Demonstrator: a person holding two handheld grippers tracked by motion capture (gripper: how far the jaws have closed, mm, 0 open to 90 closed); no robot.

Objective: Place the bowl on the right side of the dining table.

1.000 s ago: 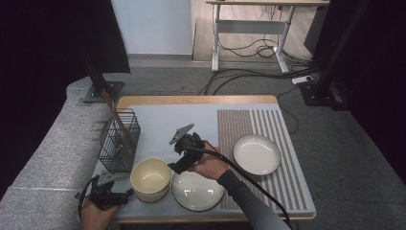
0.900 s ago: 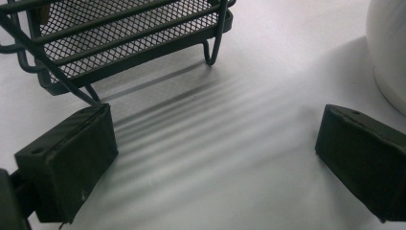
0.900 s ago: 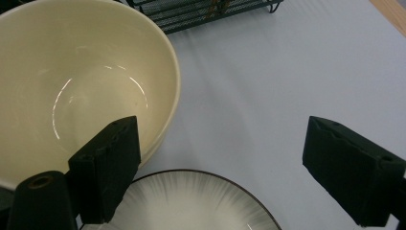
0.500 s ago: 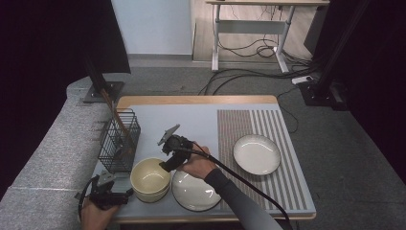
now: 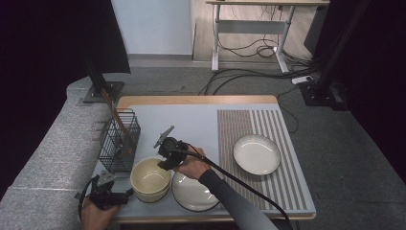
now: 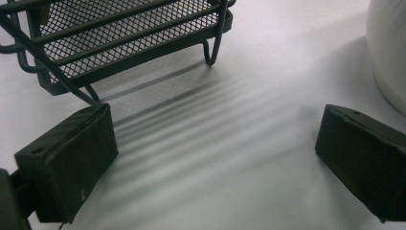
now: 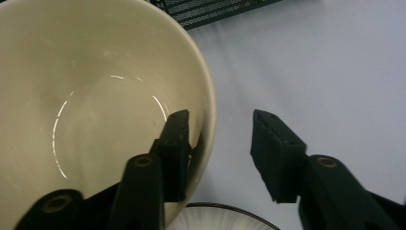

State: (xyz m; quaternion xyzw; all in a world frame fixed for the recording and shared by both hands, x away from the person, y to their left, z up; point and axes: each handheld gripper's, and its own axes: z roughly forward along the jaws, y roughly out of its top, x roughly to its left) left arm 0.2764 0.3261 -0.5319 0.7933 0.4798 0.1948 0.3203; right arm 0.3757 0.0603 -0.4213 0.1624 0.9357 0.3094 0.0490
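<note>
The right gripper (image 7: 218,143) straddles the near rim of the cream bowl (image 5: 151,178): one jaw sits inside the bowl, the other outside it over the bare bench (image 5: 191,120). The jaws have just been closing and now stand at a middling gap with the bowl wall between them; the inner pad is against or just beside the wall, the outer pad is apart from it, so the grip is not yet made. The step in hand looks like taking hold of the bowl by its rim. The next move calls for closing the rest of the way onto the wall, then lifting straight so the bowl does not tip.

Just beside the bowl lies a grey-rimmed plate (image 5: 194,191), behind the bowl stands the wire basket (image 5: 118,140), and well apart from the bowl rests a second plate (image 5: 257,154). The left gripper (image 6: 215,143) rests wide and empty beside the bowl.
</note>
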